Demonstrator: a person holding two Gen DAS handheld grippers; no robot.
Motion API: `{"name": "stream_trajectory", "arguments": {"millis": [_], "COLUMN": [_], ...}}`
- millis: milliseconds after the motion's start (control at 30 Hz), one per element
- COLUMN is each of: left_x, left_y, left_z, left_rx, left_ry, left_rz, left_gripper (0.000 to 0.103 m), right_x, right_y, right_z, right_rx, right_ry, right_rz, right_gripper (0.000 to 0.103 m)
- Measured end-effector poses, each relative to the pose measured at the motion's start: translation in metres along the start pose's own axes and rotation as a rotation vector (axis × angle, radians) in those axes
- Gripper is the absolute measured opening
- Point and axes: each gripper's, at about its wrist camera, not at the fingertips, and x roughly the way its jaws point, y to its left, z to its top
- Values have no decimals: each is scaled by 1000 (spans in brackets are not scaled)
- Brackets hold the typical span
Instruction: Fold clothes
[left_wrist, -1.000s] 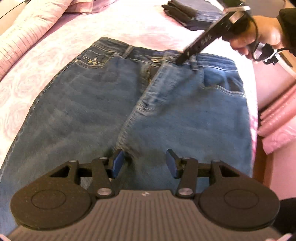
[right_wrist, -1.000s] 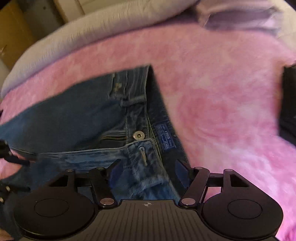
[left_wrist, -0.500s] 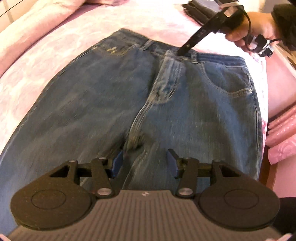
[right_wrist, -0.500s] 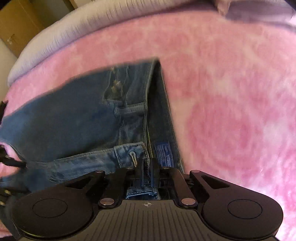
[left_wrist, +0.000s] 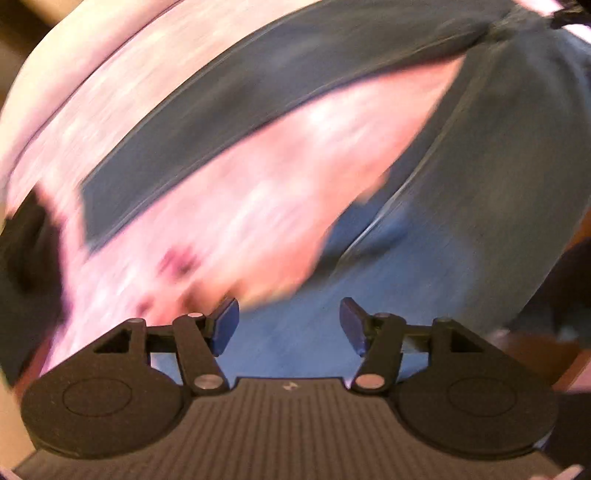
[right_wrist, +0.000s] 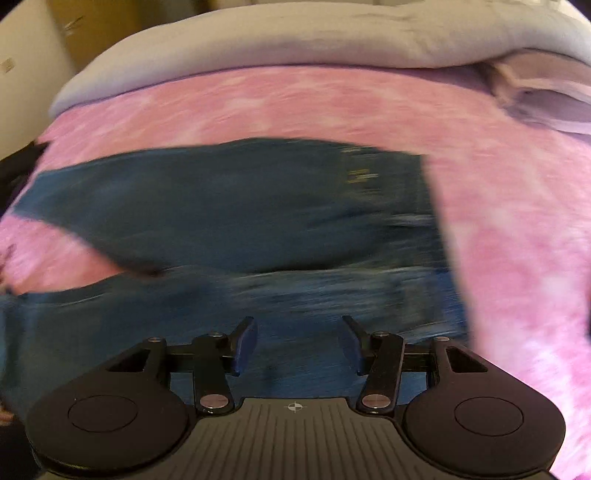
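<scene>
1. My left gripper (left_wrist: 288, 325) is spread wide. Nothing is between its blue pads (left_wrist: 225, 325). It hangs over the jeans (left_wrist: 480, 184), above one leg.
2. My right gripper (right_wrist: 295, 345) is spread wide too, with nothing in it. It hangs over the jeans (right_wrist: 221, 206) as well.
3. The jeans lie flat on the pink blanket (right_wrist: 517, 221) on the bed.
4. Only the left view shows the two legs split apart like a big V. Pink blanket (left_wrist: 277, 177) fills the gap between them. The far leg ends in a straight hem near the left side of the picture.
5. Only the right view shows the waist end, with small gold stitches on it. That end has a straight edge, and bare pink blanket lies beside it on the right.
6. Only the right view shows the grey cover (right_wrist: 295, 40) bunched along the far side of the bed. It is well apart from the jeans.
7. Both pictures are very blurry, so I cannot make out the small parts of the jeans.
8. There is open blanket past the waist edge and between the legs.
9. In the left view, a dark thing (left_wrist: 26, 243) sits at the left edge, near the hem. I cannot tell what it is.
</scene>
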Motion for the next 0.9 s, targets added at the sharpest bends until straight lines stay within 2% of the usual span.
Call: {"name": "stream_trajectory", "arguments": {"millis": [100,167,267,333,400,433,500,533,600,733,767,833,900], "left_x": [3,11,31,53,79,82,89,87,75,2,-18,-28,-3], "left_y": [42,67,96,117,138,143,151,153,165,205,214,221,217], "left_z": [-42,-59,-78,-78,-75,-77,-81,-84,-91,-118,-127,-146,-170], "left_rx": [17,80,170,195,91,49,-34,-51,-96,-202,-232,-282,-365], "left_ry": [14,-15,-67,-52,26,31,40,24,-32,-243,-290,-273,-132], "left_rz": [23,9,-52,-151,-320,-383,-506,-517,-549,-503,-486,-468,-477], "left_gripper": [56,57,58,59,53,46,35,21,20,19,15,12,11], "right_x": [11,18,33,45,59,64,72,75,76,67,62,55,58], "right_y": [71,121,213,264,309,324,344,353,364,371,370,365,362], "right_z": [0,2,4,2,-1,-4,-9,-12,-15,-14,-11,-8,-6], "right_rx": [-17,-42,-172,-225,-249,-238,-192,-167,-118,-113,-102,-73,-38], "right_ry": [16,20,40,68,101,121,161,180,209,217,204,184,190], "right_rz": [73,139,218,219,211,202,175,165,155,94,84,69,62], "right_gripper": [52,52,53,53,53,53,53,53,53,53,53,54,55]}}
